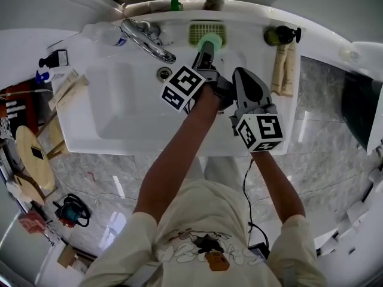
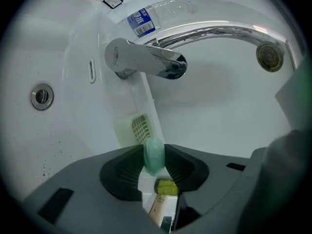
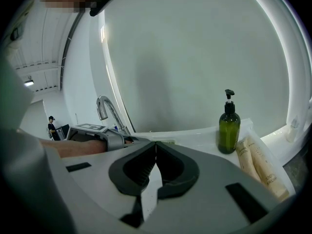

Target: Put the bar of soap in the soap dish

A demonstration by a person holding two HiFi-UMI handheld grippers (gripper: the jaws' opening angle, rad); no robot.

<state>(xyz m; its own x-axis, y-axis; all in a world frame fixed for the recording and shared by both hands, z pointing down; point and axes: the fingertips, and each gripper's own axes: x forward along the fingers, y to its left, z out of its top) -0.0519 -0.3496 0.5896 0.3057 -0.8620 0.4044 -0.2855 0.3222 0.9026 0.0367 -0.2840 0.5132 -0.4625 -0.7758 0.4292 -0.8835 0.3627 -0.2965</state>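
The left gripper [image 1: 206, 51] reaches to the upper middle of the head view. Its dark ribbed jaws are closed on one smooth, rounded, mint-green bar of soap [image 1: 210, 40], held at the near edge of the one soap dish [image 1: 197, 30]. The dish is a pale green slotted tray on the back rim of the glossy white sink [image 1: 119, 124]. Whether bar and dish touch cannot be told.

The left gripper view looks past the clamped bar [image 2: 154, 155] to the dish's grid [image 2: 141, 127] just above it. It also shows the curved chrome faucet [image 2: 161, 57] and the round metal drain [image 2: 42, 95] at the left edge.

The right gripper [image 1: 242, 79] sits just right of the left one. Only the right gripper view shows its jaws, where the gripper [image 3: 156, 150] has its tips pressed together with nothing between them. To the right stand one dark green glass-like pump bottle [image 3: 228, 128] and two beige tubes [image 3: 258, 165] lying side by side.
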